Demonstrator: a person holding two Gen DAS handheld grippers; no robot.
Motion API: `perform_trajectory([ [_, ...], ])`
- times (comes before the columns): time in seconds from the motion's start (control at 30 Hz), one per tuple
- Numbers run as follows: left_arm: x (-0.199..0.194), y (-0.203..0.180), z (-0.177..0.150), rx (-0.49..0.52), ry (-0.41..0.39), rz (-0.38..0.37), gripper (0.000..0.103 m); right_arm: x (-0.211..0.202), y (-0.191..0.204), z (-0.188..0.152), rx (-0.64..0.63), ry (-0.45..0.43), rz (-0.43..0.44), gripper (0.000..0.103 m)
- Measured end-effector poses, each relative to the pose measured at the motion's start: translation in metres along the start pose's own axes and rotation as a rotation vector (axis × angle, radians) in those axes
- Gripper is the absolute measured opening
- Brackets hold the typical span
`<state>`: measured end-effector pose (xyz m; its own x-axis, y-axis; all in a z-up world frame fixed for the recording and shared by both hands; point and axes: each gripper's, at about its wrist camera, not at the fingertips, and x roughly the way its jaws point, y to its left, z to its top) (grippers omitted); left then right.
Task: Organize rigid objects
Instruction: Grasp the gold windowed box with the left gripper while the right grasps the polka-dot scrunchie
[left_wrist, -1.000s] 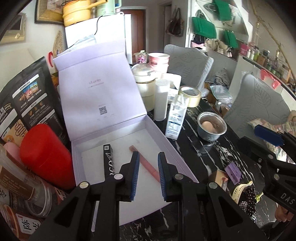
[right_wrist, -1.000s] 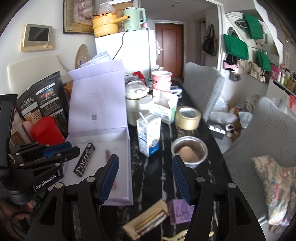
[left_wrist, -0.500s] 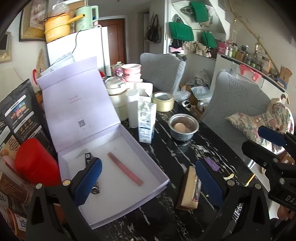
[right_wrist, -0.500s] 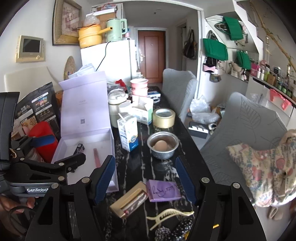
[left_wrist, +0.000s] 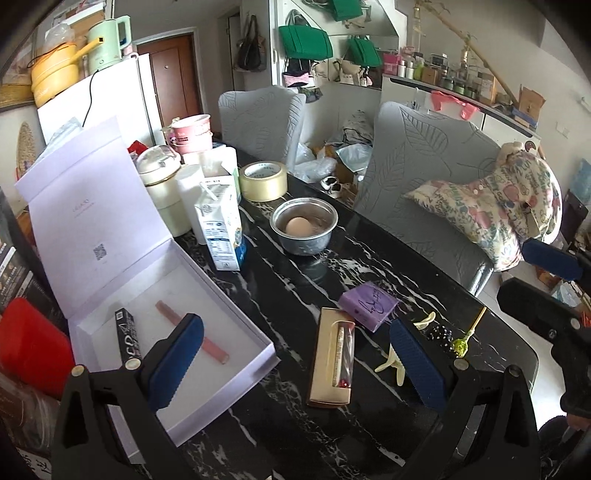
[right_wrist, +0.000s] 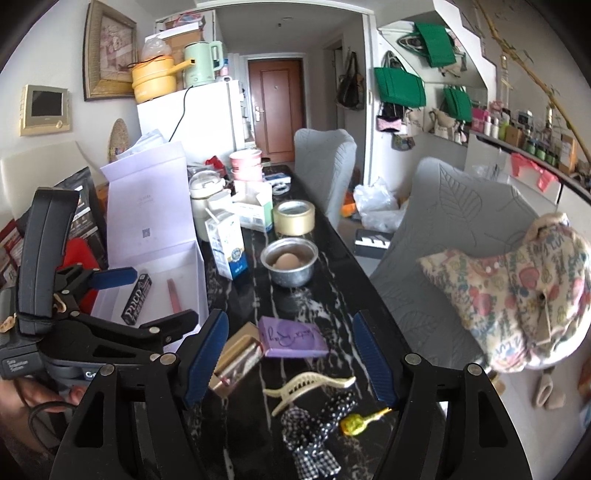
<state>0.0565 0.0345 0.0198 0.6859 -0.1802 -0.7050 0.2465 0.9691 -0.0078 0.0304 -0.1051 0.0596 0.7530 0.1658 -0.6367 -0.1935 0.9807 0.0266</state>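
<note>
Left tool (left_wrist: 295, 354) gapes wide, empty, over the gold case (left_wrist: 332, 363) on the bench (left_wrist: 288, 435), box (left_wrist: 236, 317) at nine o'clock. Right tool (right_wrist: 291, 354) is opening, empty. Straddle the case's narrow sides squarely.

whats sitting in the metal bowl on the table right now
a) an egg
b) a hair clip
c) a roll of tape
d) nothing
a: a single brown egg lies inside the metal bowl, while the tape roll stands apart behind it on the table.
</note>
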Motion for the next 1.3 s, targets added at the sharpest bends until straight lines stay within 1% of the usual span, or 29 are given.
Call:
perform_trajectory([
  [0.17, 0.014, -0.009, -0.002, 0.007, 0.031, -0.033, 0.103, 0.003, -0.011, -0.015, 0.027, 0.027, -0.030, 0.070],
  [0.33, 0.030, -0.020, -0.007, 0.052, 0.067, -0.037, 0.103, 0.010, -0.021, -0.029, 0.061, 0.057, -0.049, 0.070],
  [0.43, 0.040, -0.023, -0.010, 0.059, 0.095, -0.051, 0.103, 0.012, -0.025, -0.037, 0.073, 0.069, -0.062, 0.070],
  [0.63, 0.058, -0.026, -0.017, 0.068, 0.142, -0.027, 0.103, 0.016, -0.030, -0.049, 0.087, 0.085, -0.071, 0.070],
  [0.77, 0.069, -0.028, -0.021, 0.079, 0.173, -0.028, 0.103, 0.021, -0.036, -0.059, 0.125, 0.092, -0.075, 0.070],
  [0.87, 0.080, -0.033, -0.026, 0.100, 0.204, -0.027, 0.103, 0.028, -0.040, -0.068, 0.142, 0.108, -0.078, 0.070],
  [0.97, 0.091, -0.035, -0.030, 0.107, 0.226, -0.018, 0.103, 0.039, -0.042, -0.077, 0.147, 0.141, -0.062, 0.070],
  [1.03, 0.096, -0.036, -0.033, 0.114, 0.237, -0.019, 0.100, 0.047, -0.043, -0.082, 0.155, 0.169, -0.040, 0.067],
  [1.1, 0.101, -0.037, -0.036, 0.130, 0.244, -0.020, 0.100, 0.053, -0.043, -0.087, 0.158, 0.188, -0.023, 0.059],
  [1.17, 0.106, -0.038, -0.039, 0.144, 0.252, -0.005, 0.099, 0.057, -0.042, -0.090, 0.154, 0.202, -0.022, 0.056],
  [1.2, 0.108, -0.039, -0.040, 0.150, 0.252, -0.001, 0.095, 0.058, -0.042, -0.093, 0.152, 0.201, -0.022, 0.056],
  [1.23, 0.109, -0.039, -0.041, 0.150, 0.251, -0.007, 0.088, 0.059, -0.042, -0.096, 0.156, 0.198, -0.020, 0.055],
  [1.3, 0.113, -0.038, -0.043, 0.141, 0.257, -0.020, 0.083, 0.061, -0.043, -0.099, 0.163, 0.203, -0.014, 0.052],
])
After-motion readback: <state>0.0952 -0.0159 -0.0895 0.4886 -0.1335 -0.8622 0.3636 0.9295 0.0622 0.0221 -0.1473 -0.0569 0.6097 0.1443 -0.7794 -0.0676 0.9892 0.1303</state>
